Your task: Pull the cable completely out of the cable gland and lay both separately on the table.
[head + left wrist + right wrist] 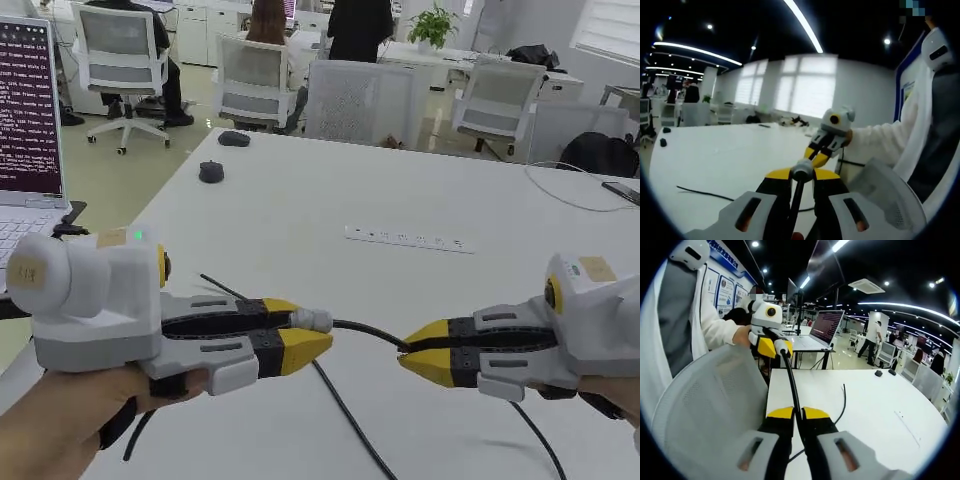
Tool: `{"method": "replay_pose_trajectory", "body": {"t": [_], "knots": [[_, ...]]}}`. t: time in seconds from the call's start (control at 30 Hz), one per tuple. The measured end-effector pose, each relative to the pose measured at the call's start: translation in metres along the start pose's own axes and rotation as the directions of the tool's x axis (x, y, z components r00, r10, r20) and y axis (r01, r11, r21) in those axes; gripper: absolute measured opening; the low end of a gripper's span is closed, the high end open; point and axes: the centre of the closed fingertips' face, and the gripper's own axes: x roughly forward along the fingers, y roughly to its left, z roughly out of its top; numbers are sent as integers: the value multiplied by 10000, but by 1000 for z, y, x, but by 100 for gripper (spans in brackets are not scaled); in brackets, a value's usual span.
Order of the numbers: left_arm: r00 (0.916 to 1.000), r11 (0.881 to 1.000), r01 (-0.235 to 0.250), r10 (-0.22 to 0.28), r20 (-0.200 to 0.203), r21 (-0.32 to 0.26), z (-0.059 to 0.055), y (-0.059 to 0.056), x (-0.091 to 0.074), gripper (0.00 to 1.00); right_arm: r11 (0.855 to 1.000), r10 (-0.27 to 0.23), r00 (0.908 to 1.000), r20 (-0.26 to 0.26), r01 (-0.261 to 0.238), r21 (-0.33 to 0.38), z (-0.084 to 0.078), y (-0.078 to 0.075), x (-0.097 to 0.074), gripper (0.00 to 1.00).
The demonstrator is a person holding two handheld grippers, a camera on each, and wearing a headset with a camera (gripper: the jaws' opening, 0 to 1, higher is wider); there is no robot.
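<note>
My left gripper (318, 332) is shut on the grey cable gland (312, 320), which pokes out between its yellow tips above the white table (300, 200). The black cable (365, 328) leaves the gland and runs right into my right gripper (405, 352), which is shut on it. More cable trails back through the left jaws and down over the table (345, 410). In the left gripper view the gland (802, 170) sits at the jaw tips with the right gripper (816, 156) just beyond. In the right gripper view the cable (791, 385) stretches from the shut jaws to the left gripper (774, 347).
A white power strip (408, 240) lies mid-table. Two dark mice (211, 172) (234, 138) sit at the far left edge. A laptop (28, 120) stands on the left. Office chairs (358, 100) line the far side. A thin wire (570, 195) lies at the right.
</note>
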Motion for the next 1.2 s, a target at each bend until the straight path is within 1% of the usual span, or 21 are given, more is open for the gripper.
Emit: {"method": "replay_pose_trajectory", "body": {"t": [0.07,0.13,0.27,0.47,0.57,0.6,0.67,0.73,0.8,0.87,0.9,1.03,1.13,1.2], "knots": [[10000,10000,-44,44,38,19,1,1,-1,16,9999,-103,9999,-42,103,96,-4,-2,-3,4],[10000,10000,-7,7,-41,88,0,0,0,16,9996,-143,9999,49,142,255,-5,-2,-6,5],[9997,9996,99,-93,-217,280,-3,-4,3,16,9994,-174,9998,-84,176,308,-9,1,-5,5],[9994,9993,210,-201,-272,320,-4,-6,4,16,9993,-262,9994,-217,268,263,-12,6,-2,6],[9990,9990,326,-317,-299,305,-5,-9,5,16,9993,-303,9988,-393,311,195,-12,6,-2,7],[9990,9989,351,-342,-287,322,-5,-9,5,16,9992,-382,9984,-424,388,137,-11,4,-2,9],[9991,9989,348,-339,-273,326,-4,-9,5,16,9988,-489,9980,-403,491,52,-5,2,-3,16],[9991,9990,272,-259,-344,367,-6,-8,5,16,9981,-603,9974,-396,598,-153,1,0,-3,21],[9988,9988,246,-229,-423,412,-7,-7,5,16,9977,-607,9978,-280,598,-328,11,1,-3,23],[9987,9987,269,-250,-434,437,-7,-7,5,16,9975,-508,9986,-123,501,-505,21,5,-1,26],[9986,9986,289,-269,-451,444,-8,-8,6,16,9974,-473,9988,-111,466,-550,23,6,0,27],[9973,9975,395,-357,-641,581,-11,-11,7,16,9914,-27,9998,-188,2,-1305,39,19,10,27],[9964,9967,492,-445,-722,647,-13,-13,8,16,9874,151,9998,-135,-171,-1570,45,21,17,26],[9956,9961,560,-505,-791,689,-14,-15,8,16,9855,237,9996,-164,-261,-1678,47,22,20,23]]}}
